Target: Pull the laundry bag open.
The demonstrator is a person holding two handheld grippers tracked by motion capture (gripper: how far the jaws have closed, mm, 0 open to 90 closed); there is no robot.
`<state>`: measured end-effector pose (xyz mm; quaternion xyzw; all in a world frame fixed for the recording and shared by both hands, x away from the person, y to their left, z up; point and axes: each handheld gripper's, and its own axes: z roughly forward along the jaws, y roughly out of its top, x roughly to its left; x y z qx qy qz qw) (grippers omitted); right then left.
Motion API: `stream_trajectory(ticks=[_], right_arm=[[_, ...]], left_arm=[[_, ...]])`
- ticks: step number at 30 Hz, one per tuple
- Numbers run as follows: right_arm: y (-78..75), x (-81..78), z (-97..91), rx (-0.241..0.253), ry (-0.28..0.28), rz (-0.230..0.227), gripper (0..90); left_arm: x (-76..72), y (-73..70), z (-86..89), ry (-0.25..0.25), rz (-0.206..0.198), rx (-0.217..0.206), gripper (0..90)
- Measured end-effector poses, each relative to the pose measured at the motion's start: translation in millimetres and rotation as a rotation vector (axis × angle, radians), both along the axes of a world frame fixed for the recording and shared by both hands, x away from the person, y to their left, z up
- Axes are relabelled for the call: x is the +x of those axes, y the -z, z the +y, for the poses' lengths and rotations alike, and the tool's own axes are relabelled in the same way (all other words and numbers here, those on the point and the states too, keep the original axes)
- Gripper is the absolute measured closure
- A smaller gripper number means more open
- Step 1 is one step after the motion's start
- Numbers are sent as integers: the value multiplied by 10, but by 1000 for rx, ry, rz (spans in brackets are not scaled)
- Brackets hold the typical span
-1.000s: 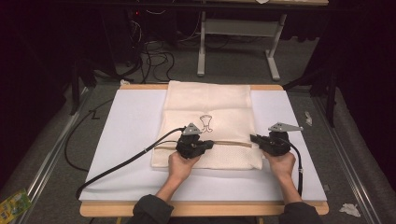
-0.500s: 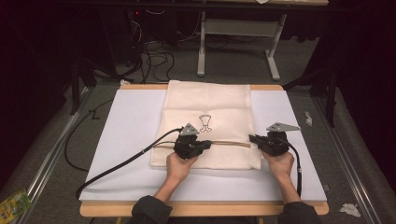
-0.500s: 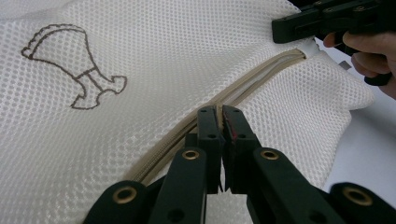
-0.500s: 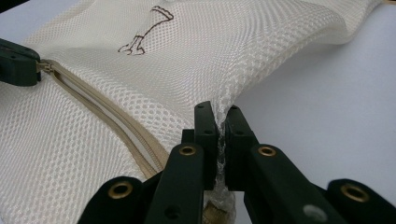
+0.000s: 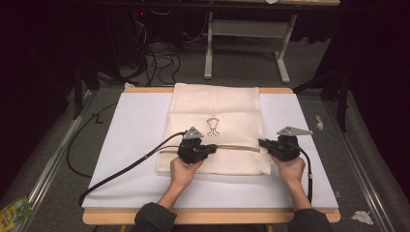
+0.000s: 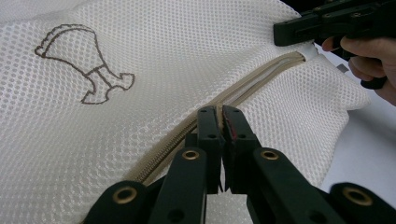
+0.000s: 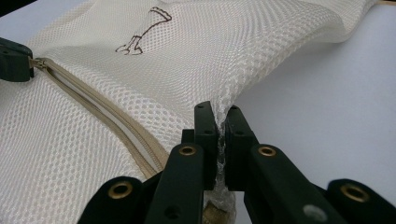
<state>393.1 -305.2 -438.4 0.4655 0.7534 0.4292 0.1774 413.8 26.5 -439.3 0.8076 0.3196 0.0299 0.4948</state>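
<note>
A cream mesh bag with a small brown outline drawing lies flat on a white board. A tan zipper crosses its near part. My left gripper is shut on the zipper's pull, its jaws meeting over the zipper line. My right gripper is shut on the mesh at the bag's right edge; the netting is bunched between its jaws and lifted slightly. The zipper runs from there to the left gripper, with a pale gap showing between its tapes.
The white board rests on a wooden table. A black cable trails left from my left gripper. Beyond the table stand a grey table frame and loose wires. Scraps and a green packet lie on the floor.
</note>
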Motion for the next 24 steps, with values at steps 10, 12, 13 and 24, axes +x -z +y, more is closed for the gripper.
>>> stream_trajectory(ticks=[10, 12, 13, 24], right_arm=[[11, 16, -21, 4, 7, 2, 875], [6, 11, -14, -3, 6, 1, 875], [9, 14, -17, -1, 5, -2, 875], [6, 13, -8, -7, 2, -4, 875]], left_arm=[[6, -4, 141, -30, 4, -1, 869], [2, -7, 141, -30, 1, -1, 869], [-2, -4, 140, -29, -1, -1, 869], [-7, -7, 210, -43, -2, -9, 869]])
